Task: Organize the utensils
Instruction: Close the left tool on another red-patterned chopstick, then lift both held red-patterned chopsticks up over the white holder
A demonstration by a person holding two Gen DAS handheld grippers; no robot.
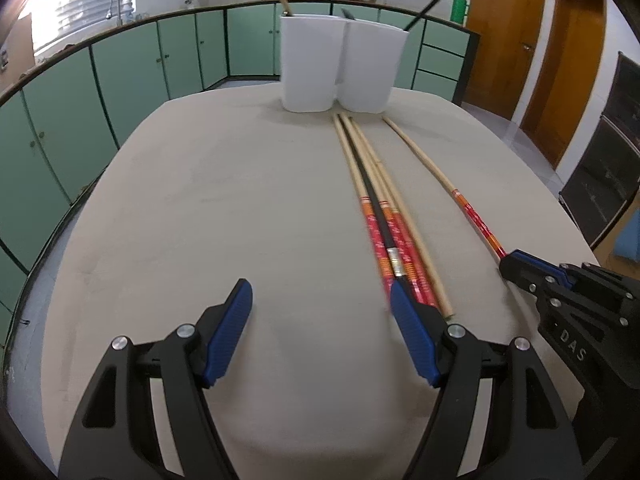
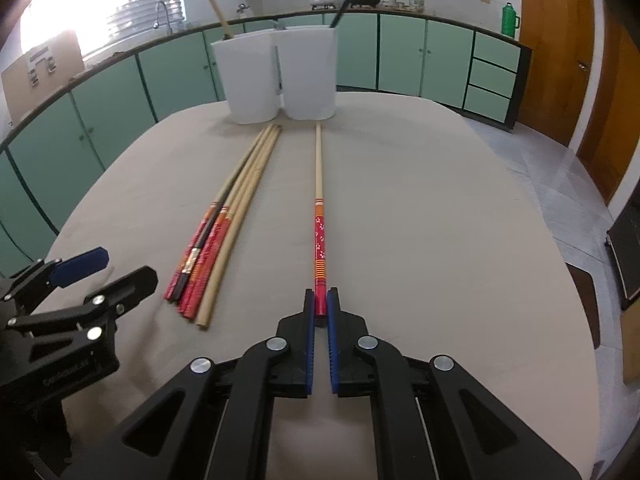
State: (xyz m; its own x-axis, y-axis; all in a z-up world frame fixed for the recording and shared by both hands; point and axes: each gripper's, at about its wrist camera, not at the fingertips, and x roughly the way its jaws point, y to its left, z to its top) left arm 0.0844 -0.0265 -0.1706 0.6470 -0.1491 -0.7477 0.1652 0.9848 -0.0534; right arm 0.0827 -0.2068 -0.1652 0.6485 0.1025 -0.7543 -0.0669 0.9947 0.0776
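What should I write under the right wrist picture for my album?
Right gripper shut on a lone red-handled chopstick; more chopsticks lie beside it, before two white holders.

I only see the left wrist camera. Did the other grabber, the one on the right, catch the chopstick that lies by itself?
Observer: Yes. In the right wrist view the right gripper is shut on the red end of the lone chopstick.
Operator: Is anything drawn on the red part? It's too blurry for me.
Observer: Small white flowers run along it.
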